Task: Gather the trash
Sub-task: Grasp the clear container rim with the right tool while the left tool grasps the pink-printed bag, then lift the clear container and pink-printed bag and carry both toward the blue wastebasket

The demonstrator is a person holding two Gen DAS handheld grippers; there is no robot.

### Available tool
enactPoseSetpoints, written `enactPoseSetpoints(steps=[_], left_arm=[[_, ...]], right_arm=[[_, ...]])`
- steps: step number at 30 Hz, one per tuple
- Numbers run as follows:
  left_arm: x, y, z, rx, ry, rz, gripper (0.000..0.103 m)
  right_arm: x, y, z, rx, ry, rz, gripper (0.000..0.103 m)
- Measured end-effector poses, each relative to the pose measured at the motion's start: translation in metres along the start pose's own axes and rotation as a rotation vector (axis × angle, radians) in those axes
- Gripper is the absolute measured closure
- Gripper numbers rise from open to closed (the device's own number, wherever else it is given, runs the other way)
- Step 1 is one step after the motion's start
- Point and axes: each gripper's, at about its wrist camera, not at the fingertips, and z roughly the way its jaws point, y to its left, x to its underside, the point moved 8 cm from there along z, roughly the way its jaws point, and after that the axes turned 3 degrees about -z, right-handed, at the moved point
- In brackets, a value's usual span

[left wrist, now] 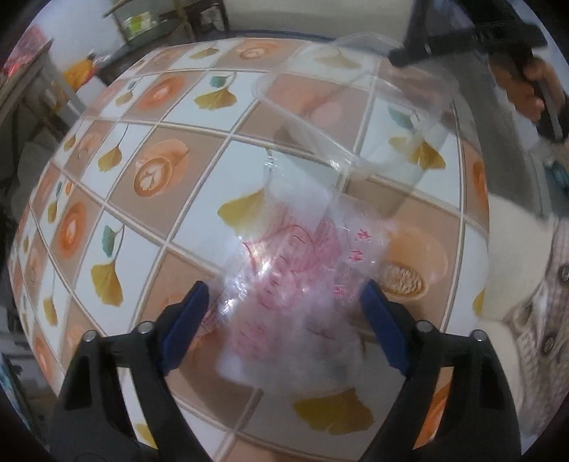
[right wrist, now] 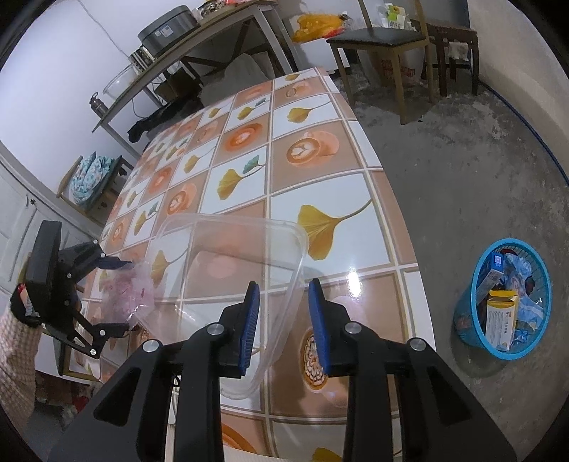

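A clear plastic bag with pink print (left wrist: 295,280) lies on the patterned table (left wrist: 149,220), between the wide-open fingers of my left gripper (left wrist: 284,312). The bag also shows in the right wrist view (right wrist: 128,291). A clear plastic container (right wrist: 231,270) rests on the table; its near rim passes between the open fingers of my right gripper (right wrist: 282,320). In the left wrist view the container (left wrist: 341,106) sits beyond the bag. The left gripper (right wrist: 117,295) shows at the left of the right wrist view, fingers either side of the bag.
A blue trash basket (right wrist: 505,298) with boxes and wrappers stands on the concrete floor right of the table. A wooden chair (right wrist: 384,42) and a side table with a pot (right wrist: 167,28) are at the back. The table edge (right wrist: 402,220) runs along the right.
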Motion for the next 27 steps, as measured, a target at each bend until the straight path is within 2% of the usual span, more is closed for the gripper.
enactPoseSetpoints(steps=[2,5,8,10,15,17,19,21,25,27], left_arm=[[0.001,-0.001,-0.002,0.020,-0.016,-0.048,0.038],[0.002,-0.005,-0.006,0.009,-0.050,-0.105,0.052],[0.004,-0.012,-0.008,-0.012,-0.068,-0.176,0.058],[0.006,-0.019,-0.010,-0.016,-0.087,-0.228,0.060],[0.014,-0.027,-0.015,-0.113,-0.126,-0.396,0.062],[0.018,-0.027,-0.017,-0.161,-0.150,-0.479,0.064],[0.023,-0.026,-0.020,-0.160,-0.188,-0.590,0.065],[0.027,-0.025,-0.024,-0.152,-0.216,-0.694,0.067],[0.026,-0.020,-0.027,-0.198,-0.251,-0.777,0.070],[0.024,-0.020,-0.027,-0.196,-0.260,-0.805,0.071]], right_arm=[[0.000,0.001,0.002,-0.009,0.004,0.003,0.075],[0.000,0.003,0.003,-0.020,0.003,-0.003,0.075],[0.000,0.004,0.001,-0.026,-0.001,0.001,0.075],[0.001,0.003,0.000,-0.028,-0.005,0.007,0.075],[0.004,-0.002,0.000,-0.032,0.000,0.031,0.075],[0.004,-0.003,0.001,-0.036,0.001,0.042,0.075],[0.004,-0.004,0.004,-0.035,0.000,0.050,0.075],[0.003,-0.004,0.006,-0.039,0.003,0.056,0.083],[0.001,-0.005,0.004,-0.037,-0.011,0.060,0.095],[0.000,-0.005,0.002,-0.040,-0.024,0.063,0.097]])
